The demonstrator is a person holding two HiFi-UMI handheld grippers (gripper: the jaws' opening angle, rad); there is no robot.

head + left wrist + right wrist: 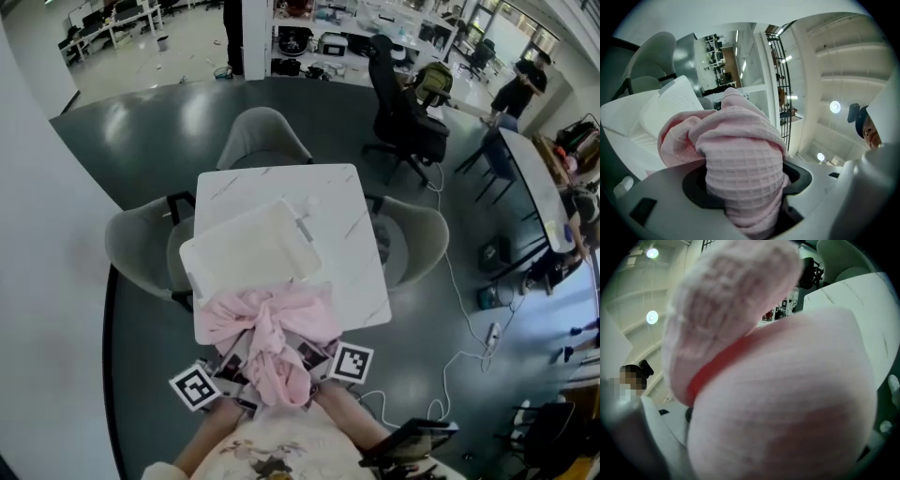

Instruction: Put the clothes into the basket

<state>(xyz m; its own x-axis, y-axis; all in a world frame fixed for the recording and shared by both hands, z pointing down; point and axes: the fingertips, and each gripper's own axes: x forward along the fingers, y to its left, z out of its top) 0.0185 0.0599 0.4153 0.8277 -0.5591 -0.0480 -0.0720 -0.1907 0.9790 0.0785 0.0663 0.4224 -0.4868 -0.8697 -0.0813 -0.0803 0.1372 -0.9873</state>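
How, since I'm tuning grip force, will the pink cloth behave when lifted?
Probably floppy: the pink cloth bunches and sags around the left gripper. Likely light for its bulk. Its waffle weave looks grippy, so slipping seems unlikely.

Open office: desks [117, 23], swivel chair [403, 117]

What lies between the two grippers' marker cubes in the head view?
The bunched pink cloth fills the gap between the left cube and the right cube, as the head view shows.
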